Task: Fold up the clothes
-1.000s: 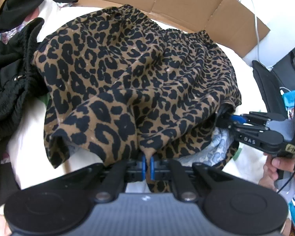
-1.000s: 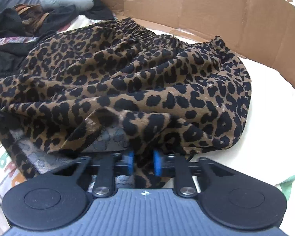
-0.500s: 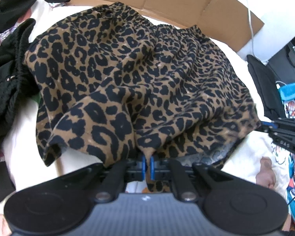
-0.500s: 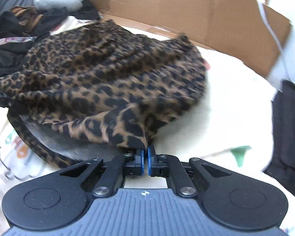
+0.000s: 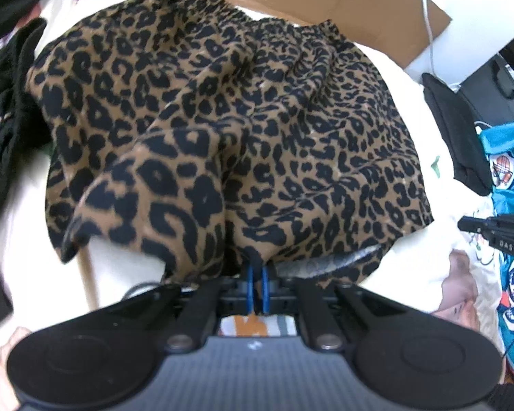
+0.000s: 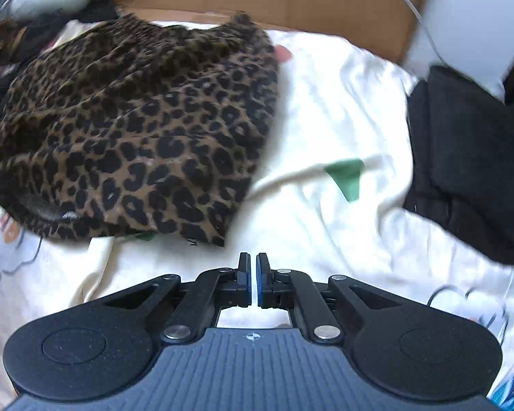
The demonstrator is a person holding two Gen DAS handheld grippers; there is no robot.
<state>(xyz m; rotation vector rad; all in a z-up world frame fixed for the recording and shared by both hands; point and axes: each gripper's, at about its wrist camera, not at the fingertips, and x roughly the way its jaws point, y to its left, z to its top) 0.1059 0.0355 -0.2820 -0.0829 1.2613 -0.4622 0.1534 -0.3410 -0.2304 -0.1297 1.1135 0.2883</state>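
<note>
Since a second ago the right gripper (image 6: pixel 253 275) has let go of the leopard-print garment (image 5: pixel 229 130) and drawn back off its near-right corner; the hem it held now lies flat on the sheet. Right gripper: blue pads nearly together, nothing between them, just short of the garment's near edge.

Left side: pile of black clothes (image 5: pixel 3 102) against the garment's left edge, little free room there. Left gripper (image 5: pixel 256 286): clamped on the near hem of the garment, fabric bunched up over the fingertips.

Centre: garment spread on the white printed bedsheet (image 6: pixel 342 120), gathered waistband at the far edge, touching or just beside the cardboard wall (image 5: pixel 377 10). Near hem partly lifted, pale lining showing under the right part.

Right: open stretch of bare sheet beside the garment's right edge, widest free area in view. Beyond it a folded black item (image 6: pixel 469 157), well apart from the garment. In the left wrist view the right gripper's tip shows at the far right, clear of the cloth, with teal fabric (image 5: pixel 507 167) behind it.
</note>
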